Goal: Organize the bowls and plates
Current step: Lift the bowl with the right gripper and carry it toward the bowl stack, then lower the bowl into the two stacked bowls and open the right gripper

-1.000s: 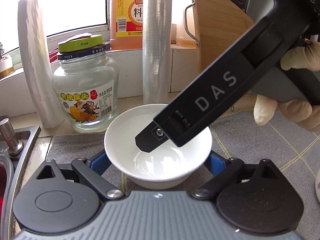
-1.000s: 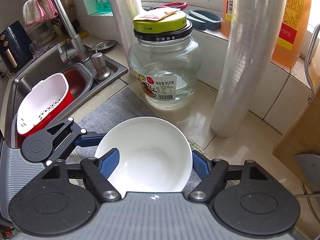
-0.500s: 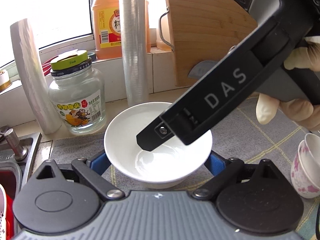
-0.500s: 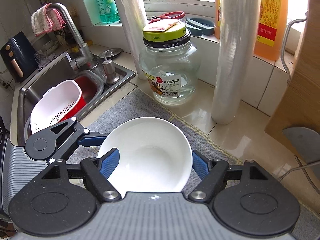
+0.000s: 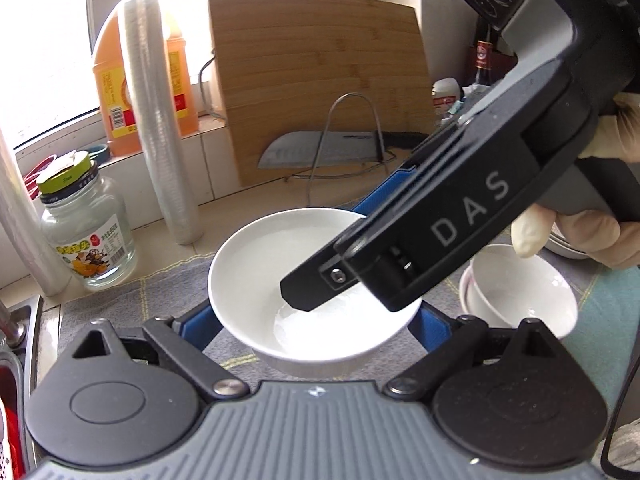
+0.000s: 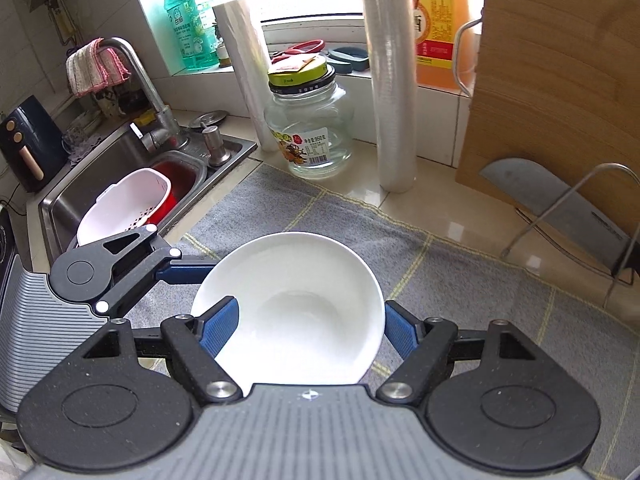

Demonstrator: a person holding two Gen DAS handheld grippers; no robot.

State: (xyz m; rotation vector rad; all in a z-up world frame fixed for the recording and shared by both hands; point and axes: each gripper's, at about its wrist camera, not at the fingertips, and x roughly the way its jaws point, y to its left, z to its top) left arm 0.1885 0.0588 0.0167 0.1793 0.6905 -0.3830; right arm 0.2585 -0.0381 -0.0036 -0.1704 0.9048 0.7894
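A white bowl (image 6: 296,300) sat mouth up between both claws, over the grey mat (image 6: 460,280) that covered the table. Whether it touched the mat or hung just above it could not be told. The left claw (image 5: 316,324) had its blue pads on either side of the bowl's wall and looked clenched on it. The right claw (image 6: 310,326) gripped the same bowl, one blue finger (image 6: 218,330) lying inside the rim and the other outside against the far wall; in the left view its black body (image 5: 440,216) crossed over the bowl and hid much of it.

Close on the right stood a second white bowl (image 5: 524,284), nested in a patterned cup or bowl. Toward the back edge of the table stood a glass jar (image 6: 310,128) with a green lid, a tall roll of cling film (image 6: 390,80), an orange oil bottle (image 6: 438,20), and a wooden cutting board (image 5: 320,76) leaning upright with a cleaver (image 5: 320,152) in a wire rack before it. The sink (image 6: 116,172), holding a white colander, lay at the table's left end.
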